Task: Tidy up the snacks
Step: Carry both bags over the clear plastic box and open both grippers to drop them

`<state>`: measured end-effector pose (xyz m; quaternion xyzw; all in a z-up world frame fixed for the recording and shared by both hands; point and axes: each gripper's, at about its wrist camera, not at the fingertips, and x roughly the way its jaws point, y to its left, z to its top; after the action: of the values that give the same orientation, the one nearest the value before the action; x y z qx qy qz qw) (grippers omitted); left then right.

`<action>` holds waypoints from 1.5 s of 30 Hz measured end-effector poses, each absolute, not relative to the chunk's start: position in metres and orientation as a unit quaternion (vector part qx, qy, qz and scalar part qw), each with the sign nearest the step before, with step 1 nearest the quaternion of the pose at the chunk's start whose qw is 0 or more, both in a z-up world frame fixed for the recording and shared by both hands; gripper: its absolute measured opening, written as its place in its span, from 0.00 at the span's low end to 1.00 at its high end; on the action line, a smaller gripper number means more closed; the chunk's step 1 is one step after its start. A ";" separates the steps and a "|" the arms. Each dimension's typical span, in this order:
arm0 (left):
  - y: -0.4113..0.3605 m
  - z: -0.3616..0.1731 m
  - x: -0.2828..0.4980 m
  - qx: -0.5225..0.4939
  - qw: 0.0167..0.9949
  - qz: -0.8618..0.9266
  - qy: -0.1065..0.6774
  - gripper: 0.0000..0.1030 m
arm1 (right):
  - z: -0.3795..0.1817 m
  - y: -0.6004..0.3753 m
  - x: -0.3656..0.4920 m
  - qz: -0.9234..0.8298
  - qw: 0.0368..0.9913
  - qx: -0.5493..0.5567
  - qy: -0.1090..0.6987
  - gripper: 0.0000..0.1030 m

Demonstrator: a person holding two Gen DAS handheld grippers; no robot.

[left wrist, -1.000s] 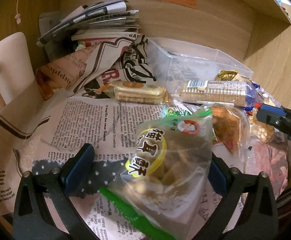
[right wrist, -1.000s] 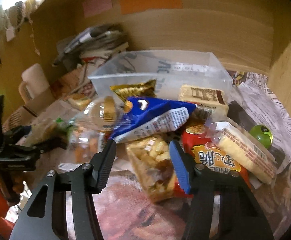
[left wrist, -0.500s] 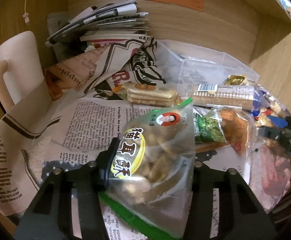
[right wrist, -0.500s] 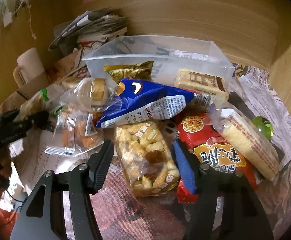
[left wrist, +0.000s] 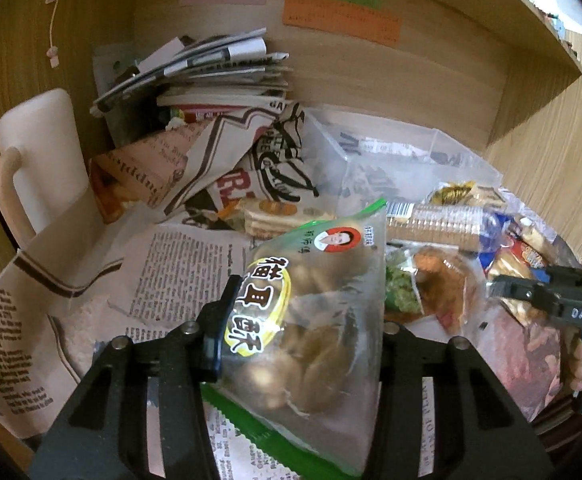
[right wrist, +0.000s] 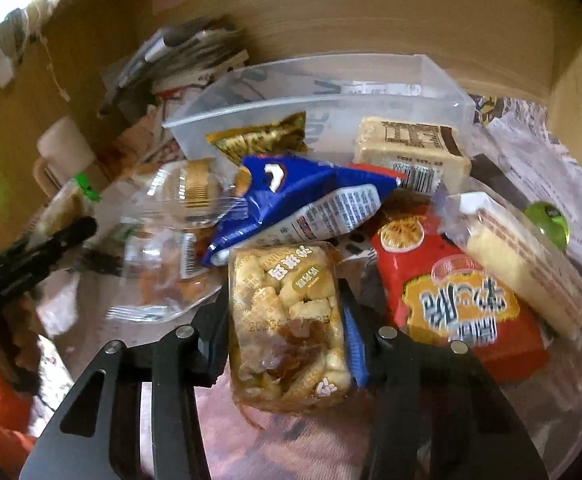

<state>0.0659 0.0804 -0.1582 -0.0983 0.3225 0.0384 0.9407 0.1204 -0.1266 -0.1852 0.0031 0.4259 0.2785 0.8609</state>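
Left gripper [left wrist: 303,332] has its jaws closing on a clear bag of brown pastries [left wrist: 311,320], both pads pressed to the bag's sides, the bag raised over the newspaper [left wrist: 171,272]. Right gripper [right wrist: 287,328] is likewise closing, its pads squeezing a clear pack of puffed snacks [right wrist: 287,320] between them. Beyond it lie a blue bag [right wrist: 303,204], a red packet [right wrist: 459,300] and the clear plastic bin [right wrist: 371,80] at the back.
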 end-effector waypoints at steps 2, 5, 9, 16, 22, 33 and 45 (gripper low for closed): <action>0.080 -0.153 0.066 -0.098 0.942 0.033 0.319 0.45 | -0.181 -0.128 0.113 0.267 0.869 -0.004 0.418 0.42; 0.076 -0.144 0.068 -0.096 0.946 0.024 0.310 0.45 | -0.170 -0.134 0.102 0.260 0.876 -0.001 0.405 0.41; 0.067 -0.128 0.070 -0.079 0.954 0.016 0.288 0.45 | -0.153 -0.141 0.095 0.244 0.893 -0.008 0.378 0.41; 0.055 -0.096 0.083 -0.062 0.967 0.001 0.249 0.45 | -0.123 -0.150 0.098 0.236 0.912 -0.005 0.334 0.41; 0.047 -0.073 0.098 -0.053 0.973 -0.008 0.226 0.45 | -0.098 -0.152 0.105 0.235 0.927 0.001 0.292 0.41; 0.040 -0.056 0.153 -0.047 0.972 -0.023 0.230 0.45 | -0.066 -0.152 0.140 0.225 0.946 0.013 0.232 0.41; 0.040 -0.069 0.226 -0.064 0.956 -0.036 0.283 0.45 | -0.077 -0.138 0.199 0.222 0.941 -0.009 0.256 0.41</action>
<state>0.2263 0.0399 -0.0689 -0.0642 0.2834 -0.0357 0.9562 0.1990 -0.1378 -0.0773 -0.0090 0.2564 0.2223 0.9406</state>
